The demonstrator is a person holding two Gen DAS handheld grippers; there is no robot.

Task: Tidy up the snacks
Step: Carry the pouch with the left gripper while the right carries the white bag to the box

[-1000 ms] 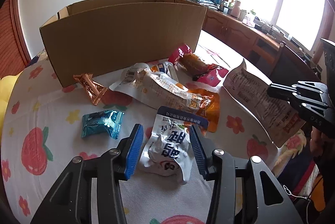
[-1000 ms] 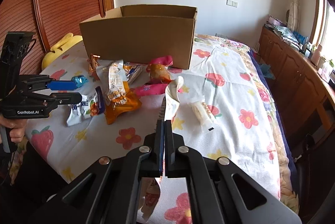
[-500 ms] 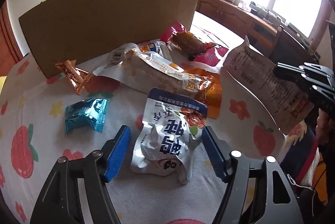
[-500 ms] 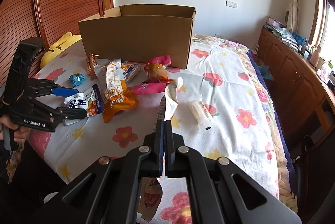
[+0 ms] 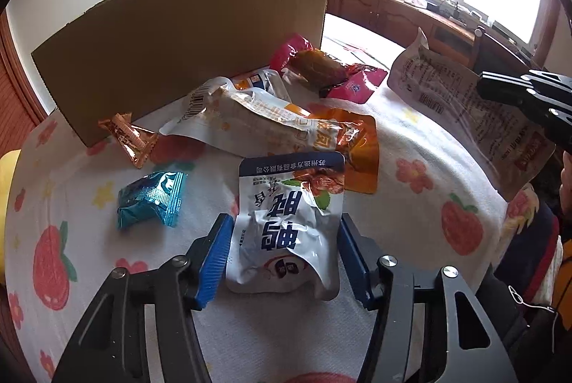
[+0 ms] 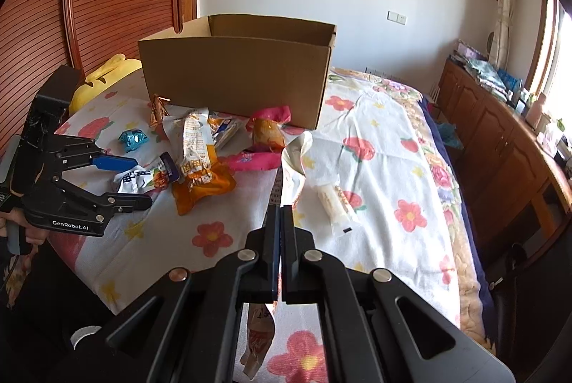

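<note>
left wrist view is showing the left hand-held gripper (image 5: 284, 256) sitting low over the bed (image 5: 422, 147), its blue-padded jaws standing apart on either side of a white and blue snack pouch (image 5: 289, 225) – the left pad is looking to be touching the pouch edge, the right one lying just beside it. the pouch is lying flat on the flowered bedspread. just to its left a small teal packet (image 5: 152, 199) is resting, and beyond that a copper-coloured wrapper (image 5: 128, 138) is lying against the foot of the cardboard box (image 5: 186, 50). behind the pouch a long white and orange bag (image 5: 257, 120) is lying over an orange pouch (image 5: 357, 147), with a pink-wrapped snack (image 5: 314, 66) further back near the box corner.

right wrist view is showing the right hand-held gripper (image 6: 280, 222) with jaws pressed together on a clear printed bag (image 6: 291, 168) – the bag is standing up on edge out of the fingers. the box is standing open-topped at the far side of the pile.
</note>
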